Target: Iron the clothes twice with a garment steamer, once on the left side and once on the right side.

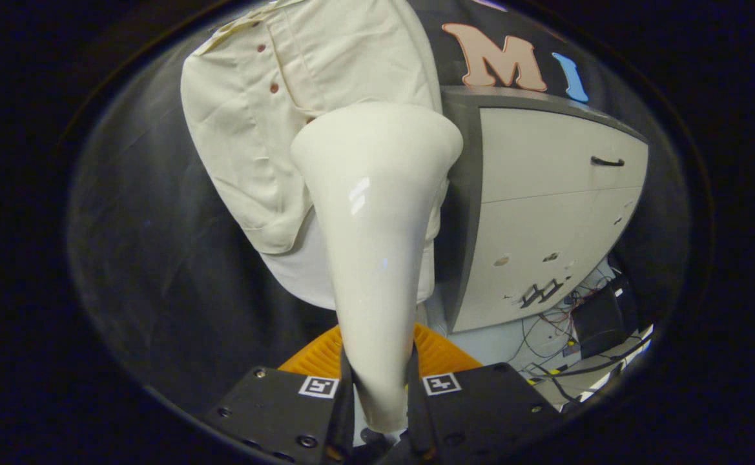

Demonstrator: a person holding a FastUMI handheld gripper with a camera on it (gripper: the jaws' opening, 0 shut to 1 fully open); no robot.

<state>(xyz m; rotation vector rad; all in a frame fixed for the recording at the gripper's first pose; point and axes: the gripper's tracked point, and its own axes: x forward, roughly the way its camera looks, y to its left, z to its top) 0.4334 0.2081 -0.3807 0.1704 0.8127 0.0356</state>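
Note:
A glossy white garment steamer rises from between my fingers, its wide head at the top. My gripper is shut on the steamer's narrow handle, both fingers pressing its sides. Just beyond the steamer head hangs a cream button-up shirt with dark red buttons and a chest pocket. The head sits over the shirt's lower right part, near its hem; whether it touches the cloth is hidden. A white garment shows under the shirt's hem.
A white cabinet with a grey frame and a dark handle stands right of the shirt. Cables and a black box lie on the floor by its base. An orange ribbed thing lies behind my fingers. Dark cloth hangs left.

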